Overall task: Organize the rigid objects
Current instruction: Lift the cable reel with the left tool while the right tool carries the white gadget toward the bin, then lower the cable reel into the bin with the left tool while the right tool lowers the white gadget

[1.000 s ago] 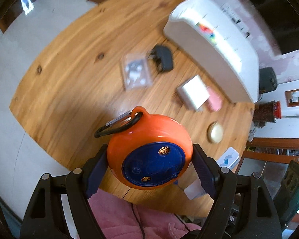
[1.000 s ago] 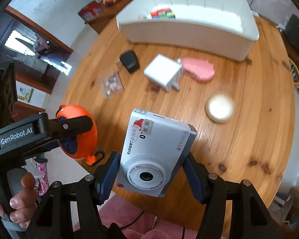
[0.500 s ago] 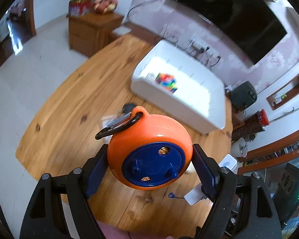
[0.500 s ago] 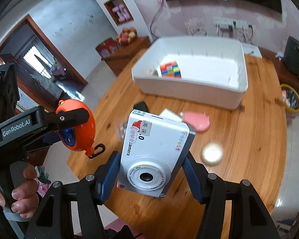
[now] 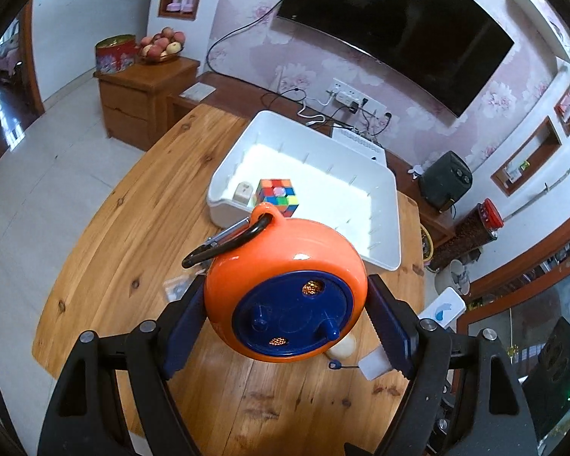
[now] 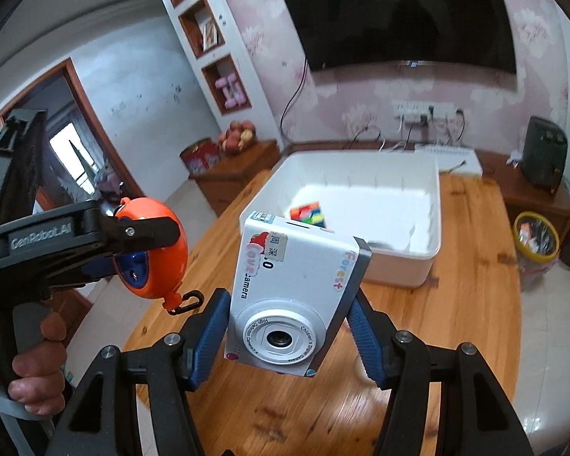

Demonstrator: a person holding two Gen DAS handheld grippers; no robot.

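I hold both grippers raised over the table (image 5: pixel 140 228), my left gripper (image 5: pixel 285 315) clamped on the orange reel (image 5: pixel 285 266), my right gripper (image 6: pixel 285 334) on the toy camera (image 6: pixel 292 288), both now higher and nearer the white bin (image 6: pixel 399 266) at frame centre.

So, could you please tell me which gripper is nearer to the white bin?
Hard to call. The left gripper, holding the orange reel, and the right gripper, holding the toy camera, both hover short of the white bin.
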